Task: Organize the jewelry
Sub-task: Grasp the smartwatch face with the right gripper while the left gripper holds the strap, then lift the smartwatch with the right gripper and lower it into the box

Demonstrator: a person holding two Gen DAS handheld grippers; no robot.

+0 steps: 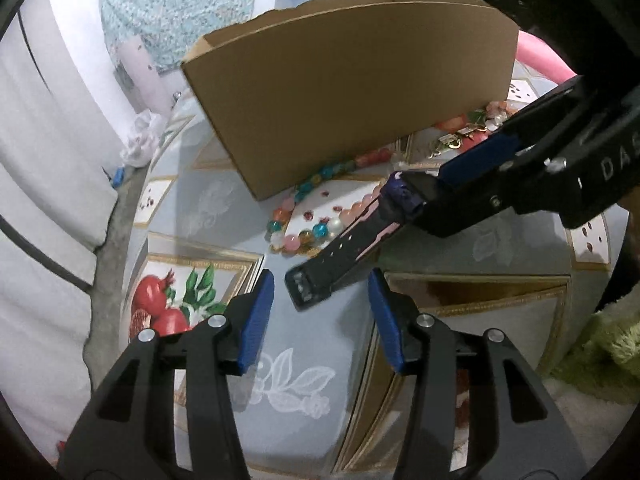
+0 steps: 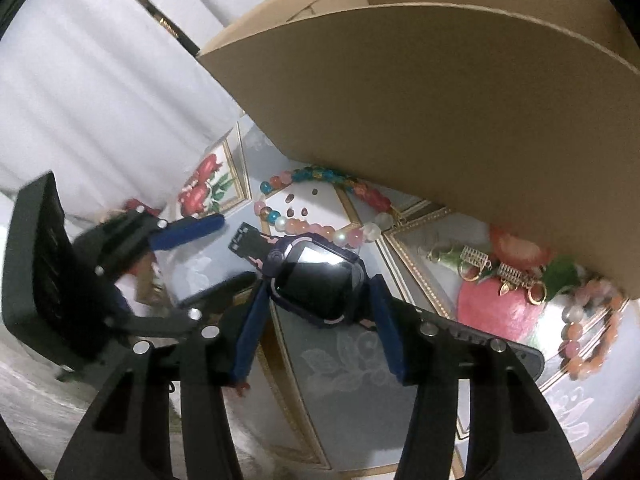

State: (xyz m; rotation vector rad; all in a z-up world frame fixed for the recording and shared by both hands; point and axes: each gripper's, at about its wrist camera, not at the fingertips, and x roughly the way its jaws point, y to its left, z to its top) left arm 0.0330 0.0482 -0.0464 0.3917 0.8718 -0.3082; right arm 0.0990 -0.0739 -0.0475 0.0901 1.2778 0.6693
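Two tools share one dark square-faced plastic watch (image 2: 318, 276): the right tool (image 2: 318, 300) clamps its stiff case, lifted above the surface (image 1: 320, 360), while the left tool (image 1: 322, 300) gapes around the floppy strap end. Light, slippery; case edges grip best.

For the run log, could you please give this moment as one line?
right gripper: shut on watch | left gripper: open, strap end between fingers | necklace, earrings: on table | box: upright
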